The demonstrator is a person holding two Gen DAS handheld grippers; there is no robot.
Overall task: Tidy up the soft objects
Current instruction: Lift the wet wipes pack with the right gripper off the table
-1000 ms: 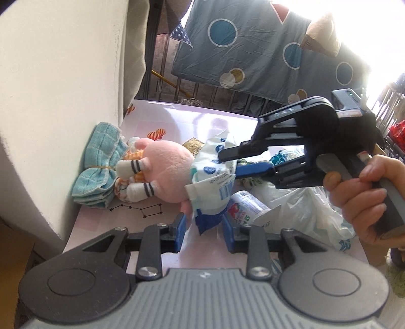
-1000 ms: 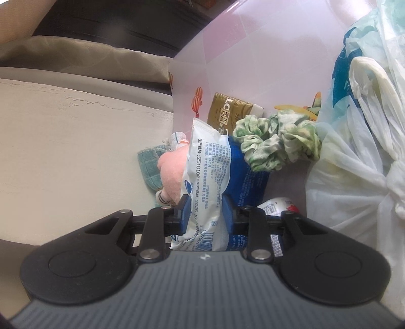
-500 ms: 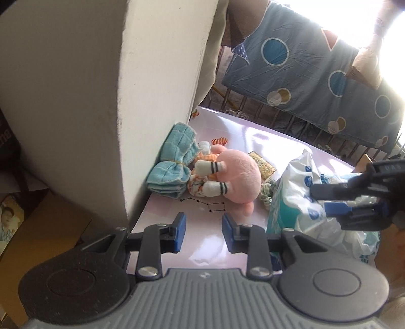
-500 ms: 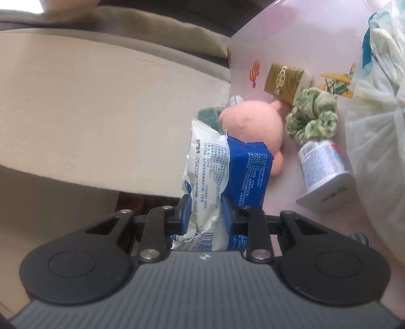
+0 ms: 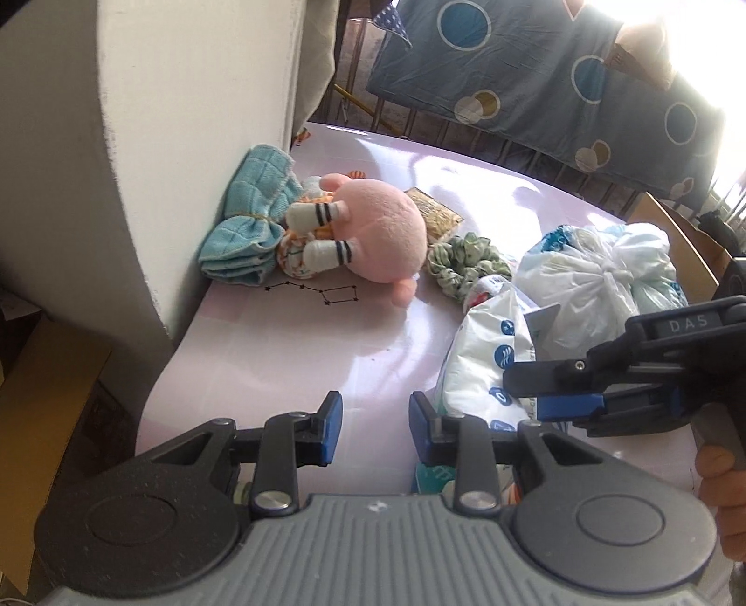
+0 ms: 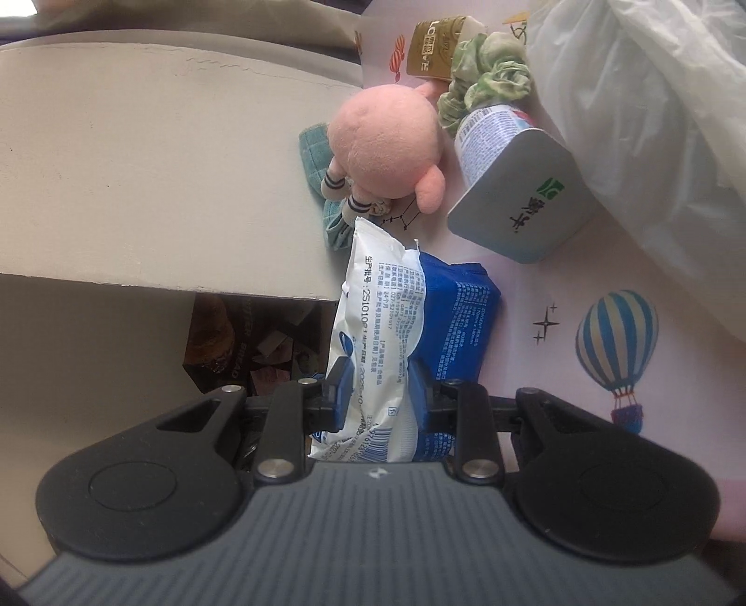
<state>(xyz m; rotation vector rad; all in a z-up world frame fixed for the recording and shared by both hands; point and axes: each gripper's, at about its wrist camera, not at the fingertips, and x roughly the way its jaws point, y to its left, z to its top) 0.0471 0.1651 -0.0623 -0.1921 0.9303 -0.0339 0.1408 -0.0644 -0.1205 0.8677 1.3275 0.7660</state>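
Note:
My right gripper (image 6: 375, 389) is shut on a white and blue soft tissue pack (image 6: 401, 321); it also shows at the right of the left wrist view (image 5: 536, 387), holding the pack (image 5: 480, 359) just above the table. My left gripper (image 5: 373, 431) is open and empty over the table's near edge, left of the pack. A pink plush doll (image 5: 373, 237) lies by the wall beside a folded teal cloth (image 5: 252, 228); both also show in the right wrist view, the doll (image 6: 384, 140) and the cloth (image 6: 314, 154). A green scrunchie (image 5: 461, 265) lies right of the doll.
The pink table (image 5: 289, 345) abuts a white wall (image 5: 140, 163) on the left. A tied white plastic bag (image 5: 601, 284) sits right. A yoghurt cup (image 6: 508, 182) lies on its side and a gold packet (image 6: 431, 44) lies behind the doll. A blue quilt (image 5: 559, 70) hangs on railings behind.
Both grippers have pulled back from the doll toward the table's near edge. The right gripper has carried the tissue pack away from the doll, to the right of my left gripper.

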